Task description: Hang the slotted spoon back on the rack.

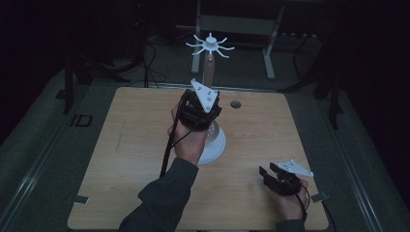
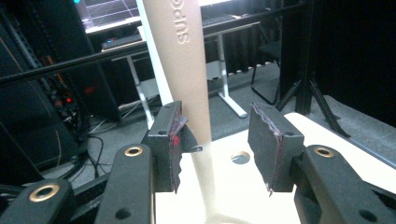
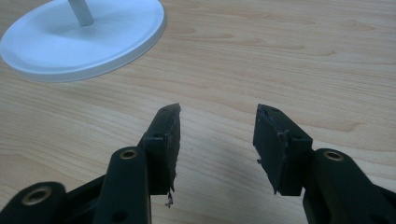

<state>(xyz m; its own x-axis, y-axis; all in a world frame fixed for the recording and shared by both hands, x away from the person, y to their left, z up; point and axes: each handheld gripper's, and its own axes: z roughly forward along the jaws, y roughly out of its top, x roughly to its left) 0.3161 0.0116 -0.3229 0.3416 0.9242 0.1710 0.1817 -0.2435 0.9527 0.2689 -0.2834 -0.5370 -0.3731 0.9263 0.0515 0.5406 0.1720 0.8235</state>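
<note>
A tan post (image 2: 180, 60) rises from a white round base (image 3: 84, 44) on the light wood-grain table (image 1: 130, 145).

Open claw (image 2: 223, 144) around beige pole (image 2: 180, 60)

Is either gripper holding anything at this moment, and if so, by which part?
Nothing is held. The left gripper stands open around the stand's pole, pads apart from it; the right gripper is open over bare table.
</note>
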